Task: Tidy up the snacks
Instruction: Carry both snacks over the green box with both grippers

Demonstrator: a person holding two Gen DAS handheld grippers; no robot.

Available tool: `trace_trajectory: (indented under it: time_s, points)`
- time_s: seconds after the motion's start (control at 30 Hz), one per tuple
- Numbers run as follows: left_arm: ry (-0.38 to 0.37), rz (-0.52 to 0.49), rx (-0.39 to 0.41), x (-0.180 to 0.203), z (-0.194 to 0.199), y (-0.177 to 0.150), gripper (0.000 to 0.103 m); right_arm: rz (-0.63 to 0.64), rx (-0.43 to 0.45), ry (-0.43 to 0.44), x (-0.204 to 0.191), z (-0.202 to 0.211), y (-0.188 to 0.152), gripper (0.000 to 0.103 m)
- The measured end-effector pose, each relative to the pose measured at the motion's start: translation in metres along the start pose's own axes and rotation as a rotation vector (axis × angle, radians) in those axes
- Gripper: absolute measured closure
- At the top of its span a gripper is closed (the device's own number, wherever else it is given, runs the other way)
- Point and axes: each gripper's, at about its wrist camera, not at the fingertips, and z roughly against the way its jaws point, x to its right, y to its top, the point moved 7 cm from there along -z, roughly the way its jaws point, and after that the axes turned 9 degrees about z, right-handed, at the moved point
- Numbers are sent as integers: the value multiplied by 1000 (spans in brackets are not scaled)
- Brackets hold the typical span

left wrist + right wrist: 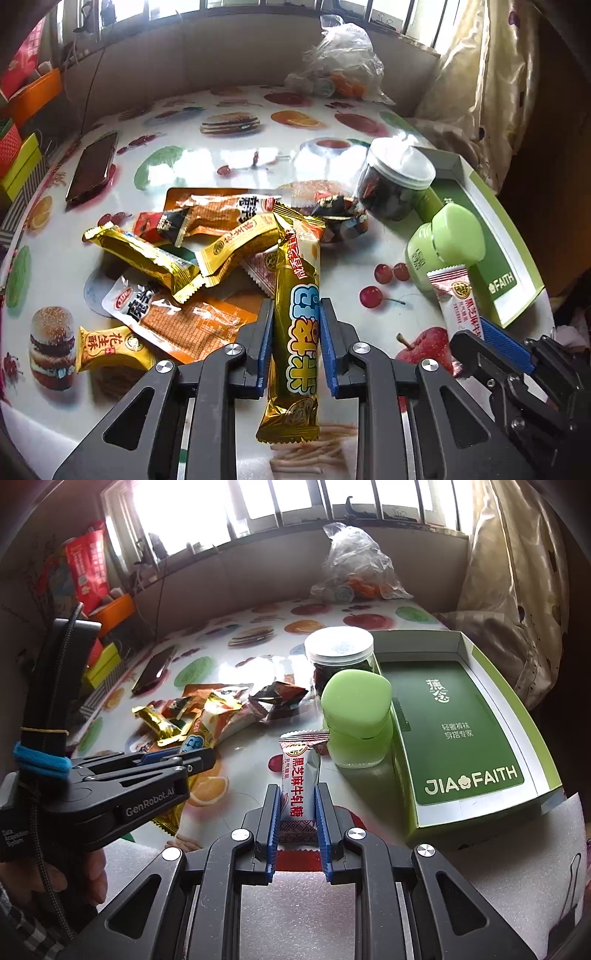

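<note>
Left gripper (pixel 295 328): clamped on gold snack bar (pixel 295 314), long axis running straight out along the fingers.
Right gripper (pixel 295 808): clamped on white-and-red candy bar (pixel 297 794), also lengthwise between the pads.
Green box tray (pixel 480 805): just right of and ahead of right gripper; the nearer hand.
Green-capped bottle (pixel 356 716): directly ahead, beside the tray.
Snack pile (pixel 192 251): ahead-left of left gripper.
Judgement: the right bar's drop calls for a short swing rightward.

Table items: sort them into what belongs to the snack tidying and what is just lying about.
Job:
- gold bar in left tool
- white-red candy in right tool
- loose snack pile
- green box

Lying about:
- phone
- plastic bag
- green-lidded bottle
</note>
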Motion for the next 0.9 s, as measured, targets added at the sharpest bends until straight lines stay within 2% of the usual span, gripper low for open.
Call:
trace_trajectory:
  time_s: [0.3, 0.43, 0.7, 0.8, 0.9]
  points:
    - [-80, -2, 44, 23, 30, 26, 79, -9, 56, 31, 6, 18, 23, 85]
    - [-117, -10, 53, 42, 34, 37, 79, -17, 94, 9, 19, 28, 38, 85]
    - [-207, -23, 30, 88, 34, 51, 79, -82, 119, -51, 66, 39, 48, 85]
    - [-246, -15, -3, 106, 27, 53, 79, -107, 118, -77, 88, 40, 49, 85]
    - [-256, -22, -16, 122, 19, 54, 79, -132, 111, -97, 108, 39, 47, 85]
